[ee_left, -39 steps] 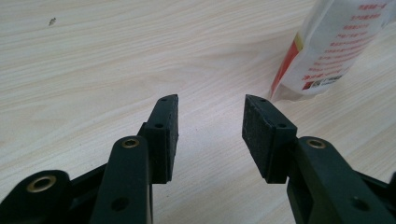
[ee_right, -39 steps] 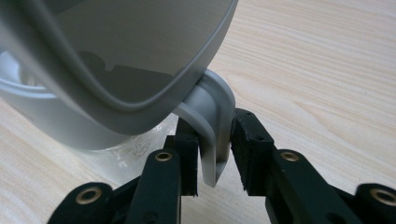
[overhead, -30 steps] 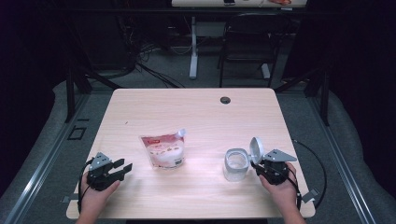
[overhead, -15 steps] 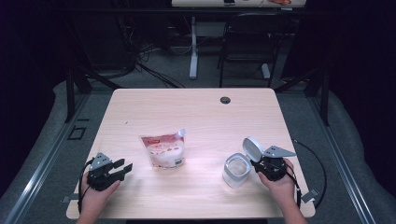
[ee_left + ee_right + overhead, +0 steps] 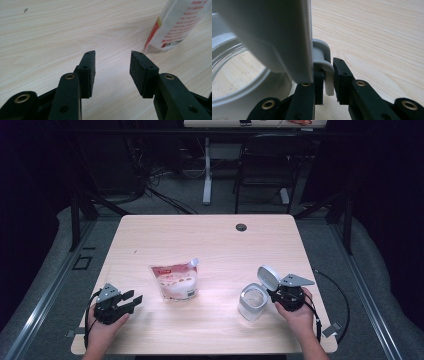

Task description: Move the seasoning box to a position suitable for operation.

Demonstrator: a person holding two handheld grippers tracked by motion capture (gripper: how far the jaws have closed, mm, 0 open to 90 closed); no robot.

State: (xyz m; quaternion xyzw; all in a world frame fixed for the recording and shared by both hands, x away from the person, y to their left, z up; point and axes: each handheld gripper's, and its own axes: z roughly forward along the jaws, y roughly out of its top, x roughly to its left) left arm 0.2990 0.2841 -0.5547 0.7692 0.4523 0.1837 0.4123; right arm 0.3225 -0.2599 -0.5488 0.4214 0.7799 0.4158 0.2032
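1. The right gripper (image 5: pixel 276 293) is clamped on the grey latch tab (image 5: pixel 325 71) of the clear container (image 5: pixel 252 302), whose hinged white lid (image 5: pixel 268 278) stands raised above the open mouth. Its jaws have just been closing, and in the right gripper view the tab sits pinched between the two black pads.
2. The container rests near the front right of the table (image 5: pixel 210 235), touching the right gripper's tips; the printed pouch (image 5: pixel 175 281) lies well to its left, near the table's middle.
3. Likely risk: the hold is on a small, thin tab only. If the hand pulls sideways or twists, the tab could slip out of the pads and the lid could drop back over the mouth.
4. A second risk: the container looks light and nothing braces it. A pull on the latch could tip or drag the whole body across the wood instead of swinging the lid.
5. The right hand (image 5: pixel 295 312) comes in from the front edge, gripper level and pointing left at the container's rim.
6. The left gripper (image 5: pixel 134 300) rests low on the table near the front left, jaws apart with nothing between them, aimed toward the pouch; its pads (image 5: pixel 89 67) hover just above the wood.
7. The left hand (image 5: pixel 102 332) is too far off to steady the container.
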